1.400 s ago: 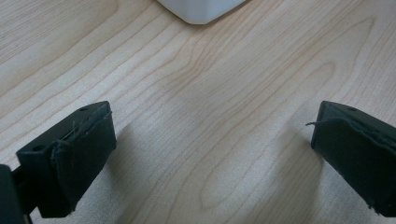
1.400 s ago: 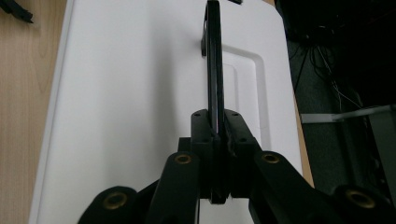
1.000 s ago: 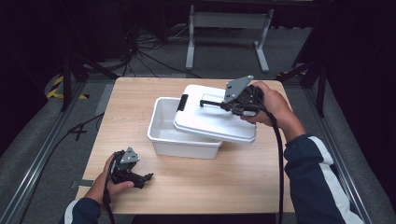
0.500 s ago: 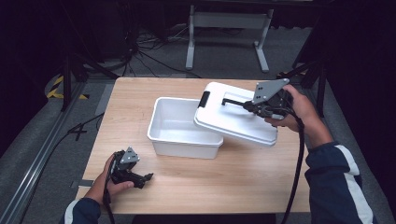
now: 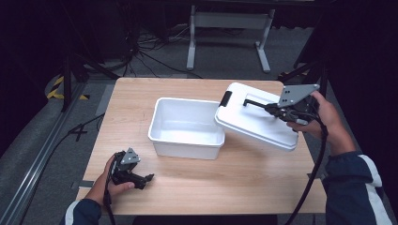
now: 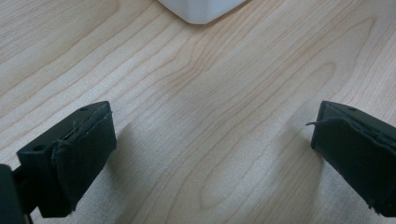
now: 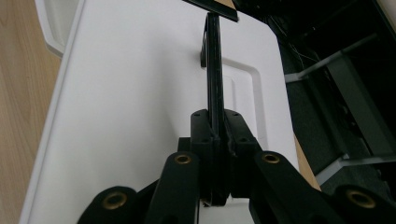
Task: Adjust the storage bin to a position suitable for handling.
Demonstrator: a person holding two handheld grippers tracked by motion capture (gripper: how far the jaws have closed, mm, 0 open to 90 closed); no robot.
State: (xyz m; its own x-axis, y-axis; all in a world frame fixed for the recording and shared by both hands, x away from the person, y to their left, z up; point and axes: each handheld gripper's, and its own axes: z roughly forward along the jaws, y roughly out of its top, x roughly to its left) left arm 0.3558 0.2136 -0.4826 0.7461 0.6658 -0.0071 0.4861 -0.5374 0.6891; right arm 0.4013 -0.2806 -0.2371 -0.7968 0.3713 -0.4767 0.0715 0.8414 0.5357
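The right hand-held gripper (image 5: 274,108) pinched the black handle (image 7: 214,70) of the white lid (image 5: 256,123), its jaws pressed together on it. The lid hung tilted over the right end of the open white bin (image 5: 187,127), which stood mid-worktop (image 5: 253,183). The left hand-held gripper (image 5: 143,180) rested low on the worktop's near left part, jaws spread wide with nothing between them.

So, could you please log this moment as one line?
right claw: shut on lid handle | lid: lifted, tilted beside bin | left claw: open, on table
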